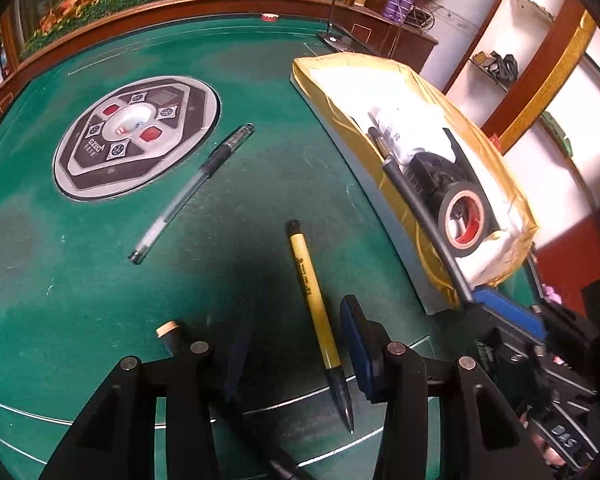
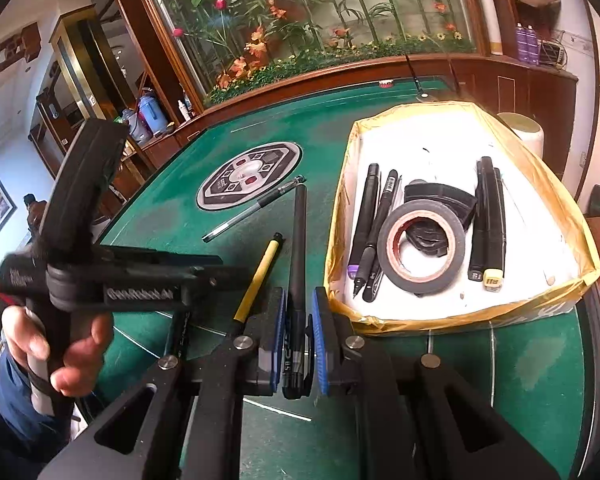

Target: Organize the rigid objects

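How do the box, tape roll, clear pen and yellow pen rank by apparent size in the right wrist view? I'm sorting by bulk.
1. Box
2. Tape roll
3. Clear pen and yellow pen: they look alike, and the yellow one is partly hidden and nearer, so no ranking.
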`<state>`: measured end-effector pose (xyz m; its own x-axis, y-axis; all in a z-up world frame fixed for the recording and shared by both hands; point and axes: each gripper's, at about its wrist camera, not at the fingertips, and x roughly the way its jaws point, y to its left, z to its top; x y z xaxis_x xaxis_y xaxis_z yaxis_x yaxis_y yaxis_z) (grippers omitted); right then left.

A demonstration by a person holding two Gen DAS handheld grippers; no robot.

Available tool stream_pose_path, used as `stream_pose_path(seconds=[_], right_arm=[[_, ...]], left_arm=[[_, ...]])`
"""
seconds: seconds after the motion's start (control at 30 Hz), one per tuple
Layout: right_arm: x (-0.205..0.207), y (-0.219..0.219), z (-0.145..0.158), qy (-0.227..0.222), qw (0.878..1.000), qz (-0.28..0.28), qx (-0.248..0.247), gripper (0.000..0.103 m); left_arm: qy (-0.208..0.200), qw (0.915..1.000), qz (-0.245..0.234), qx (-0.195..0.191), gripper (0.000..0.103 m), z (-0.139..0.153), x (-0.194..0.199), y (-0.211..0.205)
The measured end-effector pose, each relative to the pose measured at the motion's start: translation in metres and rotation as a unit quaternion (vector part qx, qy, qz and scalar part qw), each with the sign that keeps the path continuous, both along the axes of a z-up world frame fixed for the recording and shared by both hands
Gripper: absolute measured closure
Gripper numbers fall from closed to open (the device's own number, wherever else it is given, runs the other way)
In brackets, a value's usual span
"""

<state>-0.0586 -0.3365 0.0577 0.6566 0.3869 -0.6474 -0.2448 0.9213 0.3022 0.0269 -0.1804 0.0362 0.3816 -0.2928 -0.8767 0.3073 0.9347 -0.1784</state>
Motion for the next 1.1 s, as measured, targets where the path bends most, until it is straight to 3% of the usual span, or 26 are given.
stream_pose_path(seconds=[0.1, 0.27, 0.57, 0.87, 1.1], right_arm=[[-0.001, -0.003, 0.001, -0.002, 1.000, -0.002, 0.000, 0.091], [-0.002, -0.007, 0.003, -0.003, 1.000, -0.007, 0.004, 0.091], [-0.001, -0.016, 0.006, -0.008, 1.000, -0.015, 0.010, 0.091], [0.000, -0.037, 0.015, -0.020, 0.999, -0.039, 0.018, 0.090], [0.013, -0.065, 0.031, -0.036, 0.996, -0.075, 0.011, 0.090]], left_arm=[[-0.003, 0.9999, -0.004, 0.011, 0.092, -0.008, -0.001, -0.007], [-0.014, 0.9997, 0.008, 0.017, 0.096, -0.009, -0.005, -0.007], [-0.035, 0.9993, 0.010, -0.010, 0.096, 0.015, -0.010, -0.003], [-0.044, 0.9977, -0.008, -0.051, 0.096, 0.049, -0.006, -0.022], [-0.034, 0.9951, -0.018, -0.091, 0.096, 0.067, 0.022, -0.056]])
